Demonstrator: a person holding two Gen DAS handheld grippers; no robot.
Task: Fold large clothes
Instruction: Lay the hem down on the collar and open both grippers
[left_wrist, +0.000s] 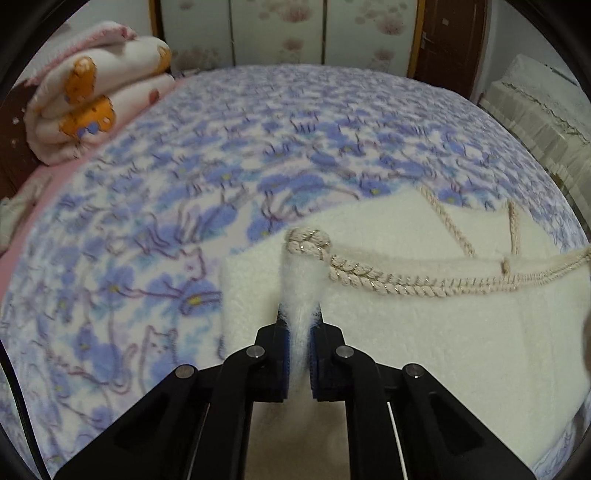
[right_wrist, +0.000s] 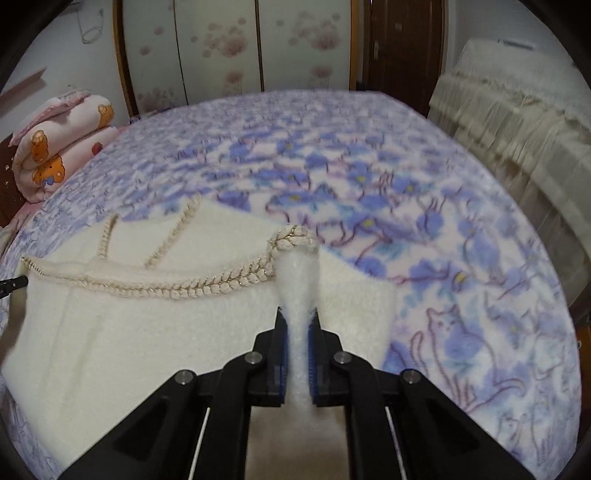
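A cream fleece garment (left_wrist: 424, 332) with braided rope trim (left_wrist: 406, 286) lies on the bed; it also shows in the right wrist view (right_wrist: 129, 332). My left gripper (left_wrist: 300, 317) is shut on a pinched fold at the garment's left corner, holding it raised. My right gripper (right_wrist: 297, 315) is shut on a pinched fold at the garment's right corner, where the braided trim (right_wrist: 221, 284) ends. The garment's near part is hidden under both grippers.
The bed is covered by a blue floral blanket (left_wrist: 258, 140) with cat drawings. A folded pink bear-print quilt (left_wrist: 92, 96) lies at the far left. A wardrobe (right_wrist: 240, 44) and a brown door (right_wrist: 402, 44) stand behind; cream-covered furniture (right_wrist: 517, 122) is at right.
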